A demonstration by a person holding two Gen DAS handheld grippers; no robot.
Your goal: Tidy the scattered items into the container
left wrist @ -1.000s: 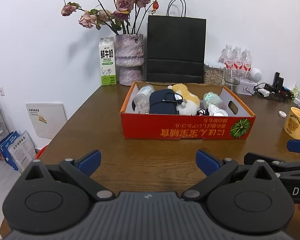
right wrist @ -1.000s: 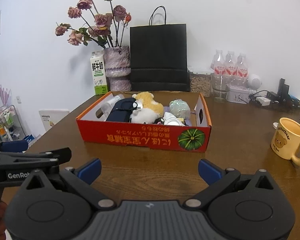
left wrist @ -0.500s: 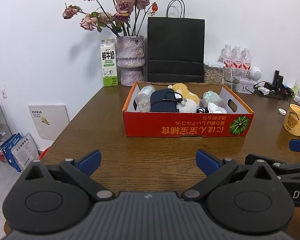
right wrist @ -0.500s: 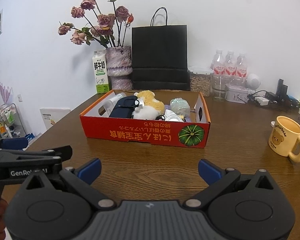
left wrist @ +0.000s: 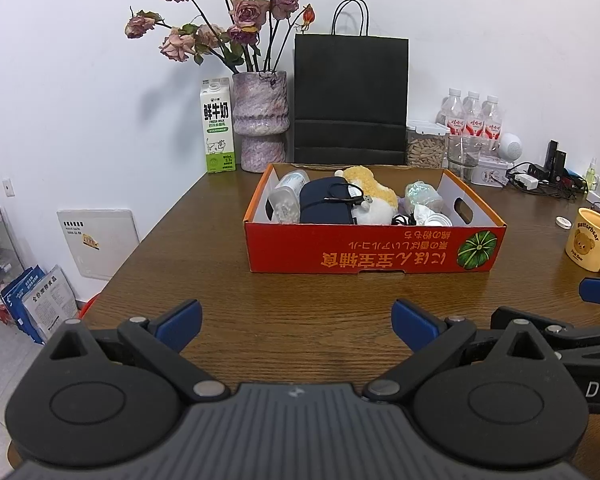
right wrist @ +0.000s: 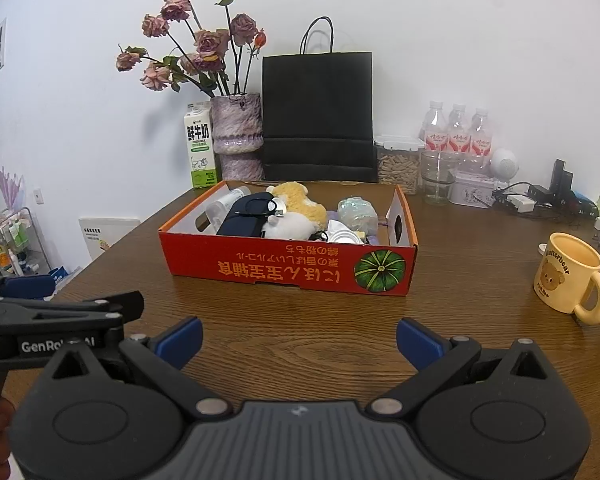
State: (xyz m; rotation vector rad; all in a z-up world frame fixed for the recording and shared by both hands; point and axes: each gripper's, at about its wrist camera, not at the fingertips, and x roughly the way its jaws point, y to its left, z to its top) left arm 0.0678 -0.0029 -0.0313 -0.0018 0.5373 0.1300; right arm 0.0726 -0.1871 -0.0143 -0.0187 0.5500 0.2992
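In the left wrist view, the left hand-held gripper [left wrist: 296,322] fills the bottom of the frame, its blue-tipped fingers spread wide with nothing between them, above the bare brown worktop [left wrist: 220,300]. The right hand-held gripper [right wrist: 298,338] sits likewise at the bottom of the right wrist view, fingers spread apart and empty; part of it also juts in at the lower right edge of the left wrist view, and the left one shows at the lower left of the right wrist view.

At the centre of both frames, well apart from both grippers, stands the red cardboard box [left wrist: 374,250], printed with a green pumpkin at its right front corner. Inside it lie a clear bottle [left wrist: 288,198] at the left, a dark blue pouch [left wrist: 324,208] with a black cable [left wrist: 346,196] looped on top, a yellow and white plush toy [left wrist: 372,200] in the middle, and a pale crinkled wrapped item [left wrist: 422,196] toward the right. Some smaller things at the box's right front are too jumbled to tell.

Behind the box, along the white wall, stand a milk carton [left wrist: 217,125], a purple vase [left wrist: 260,120] of dried roses, a black paper bag [left wrist: 350,100], a jar of seeds [left wrist: 426,146] and three water bottles [left wrist: 472,118]. A yellow mug [right wrist: 570,278] with a bear print sits at the right edge of the frame, beside the box but apart from it.
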